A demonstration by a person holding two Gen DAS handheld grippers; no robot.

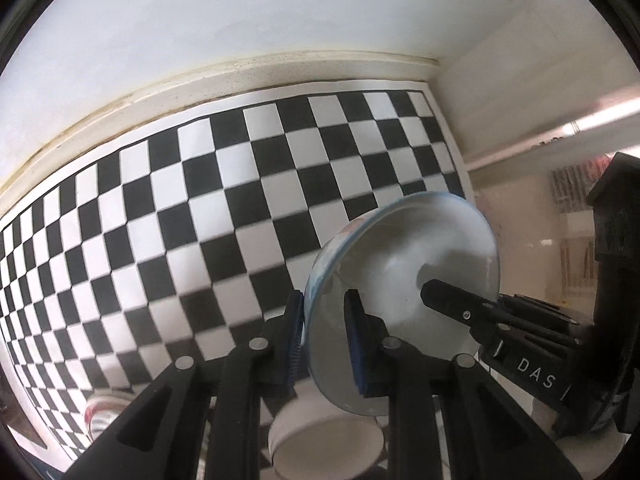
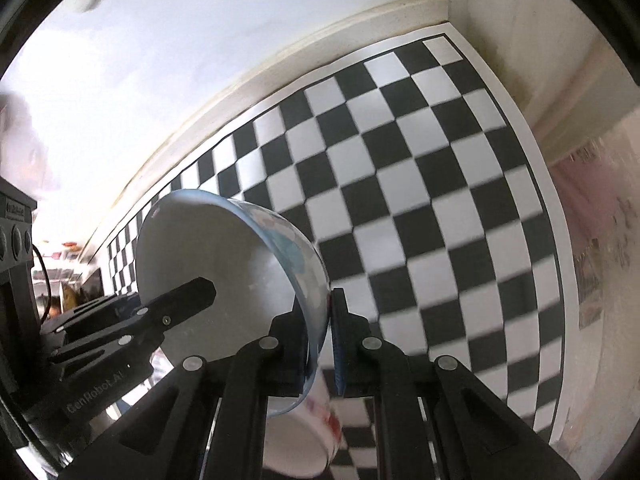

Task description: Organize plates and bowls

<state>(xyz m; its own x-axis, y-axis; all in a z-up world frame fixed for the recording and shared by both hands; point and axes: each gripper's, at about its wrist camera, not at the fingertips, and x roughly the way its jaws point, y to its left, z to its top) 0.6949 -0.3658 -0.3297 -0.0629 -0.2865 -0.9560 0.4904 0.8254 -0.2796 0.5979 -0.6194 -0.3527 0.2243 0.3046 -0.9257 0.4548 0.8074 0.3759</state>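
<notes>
Checkerboard black-and-white mat (image 1: 224, 216) covers the desk, running right up to a cream ledge and a white wall (image 1: 240, 20) at the back. Both claws have hold of the same bowl (image 1: 400, 280), a white one with a blue rim and some blue pattern on the outside, tipped up on its side above the mat. Left claw (image 1: 326, 344) is pinched tight on the bowl's rim, one pad inside and one outside. Right claw (image 2: 320, 344) is clamped the same way on the opposite edge of the rim, jaws squeezed narrow around the wall of the bowl. From each wrist view you can see the other claw's finger poking into the bowl's white inside. Below the bowl, down between the claw arms, there's a second white bowl (image 2: 296, 452) with red markings on its side; can't tell if the two are touching. Everything's a bit blurry.
</notes>
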